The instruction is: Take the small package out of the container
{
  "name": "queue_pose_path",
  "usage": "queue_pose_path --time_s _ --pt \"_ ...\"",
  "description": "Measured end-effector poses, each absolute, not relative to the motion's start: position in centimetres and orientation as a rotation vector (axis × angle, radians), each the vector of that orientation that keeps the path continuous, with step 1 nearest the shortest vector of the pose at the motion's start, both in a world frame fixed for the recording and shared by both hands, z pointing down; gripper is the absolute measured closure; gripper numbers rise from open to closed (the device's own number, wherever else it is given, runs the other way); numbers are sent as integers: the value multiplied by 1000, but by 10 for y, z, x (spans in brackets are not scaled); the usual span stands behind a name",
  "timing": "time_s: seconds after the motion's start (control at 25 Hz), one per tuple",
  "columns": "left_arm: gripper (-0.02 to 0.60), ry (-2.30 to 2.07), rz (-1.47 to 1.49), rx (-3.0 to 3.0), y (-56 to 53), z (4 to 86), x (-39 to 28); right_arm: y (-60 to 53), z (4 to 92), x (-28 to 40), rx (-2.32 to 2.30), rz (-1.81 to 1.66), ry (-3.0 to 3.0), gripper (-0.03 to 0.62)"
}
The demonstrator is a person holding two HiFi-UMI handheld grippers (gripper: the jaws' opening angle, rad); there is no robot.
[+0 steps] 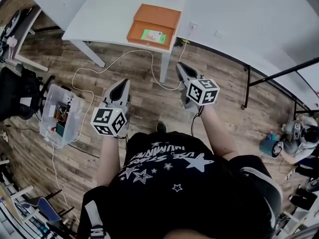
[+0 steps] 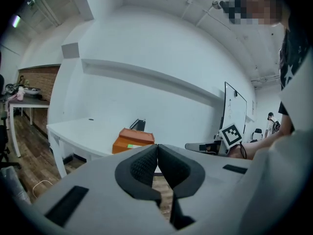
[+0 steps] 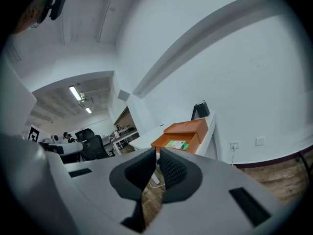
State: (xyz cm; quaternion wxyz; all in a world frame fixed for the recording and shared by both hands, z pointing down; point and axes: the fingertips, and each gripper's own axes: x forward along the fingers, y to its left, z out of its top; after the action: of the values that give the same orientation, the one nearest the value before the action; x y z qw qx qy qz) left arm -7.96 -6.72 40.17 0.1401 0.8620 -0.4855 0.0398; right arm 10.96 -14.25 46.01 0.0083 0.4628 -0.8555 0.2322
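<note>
Two grippers show at mid-frame: the left gripper [image 1: 123, 82] and the right gripper [image 1: 180, 65]. One white desk [image 1: 107, 11] sits at the upper centre. It carries one orange container [image 1: 155, 20], which holds one green package [image 1: 153, 35]. One clear plastic box [image 1: 60, 114] stands at the left.
</note>
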Motion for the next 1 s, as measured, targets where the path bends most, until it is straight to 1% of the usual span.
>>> queue_pose_path --time_s 0.48,0.64,1.0 --pt "561 -1319 154 2531 -129 419 -67 -176 486 124 1530 798 -2610 539" --pt "561 -1274 137 2541 -171 423 -70 -205 486 127 1588 775 -2580 539" --pt "561 -1124 221 2645 -290 423 -61 -289 487 138 1724 782 -2490 539"
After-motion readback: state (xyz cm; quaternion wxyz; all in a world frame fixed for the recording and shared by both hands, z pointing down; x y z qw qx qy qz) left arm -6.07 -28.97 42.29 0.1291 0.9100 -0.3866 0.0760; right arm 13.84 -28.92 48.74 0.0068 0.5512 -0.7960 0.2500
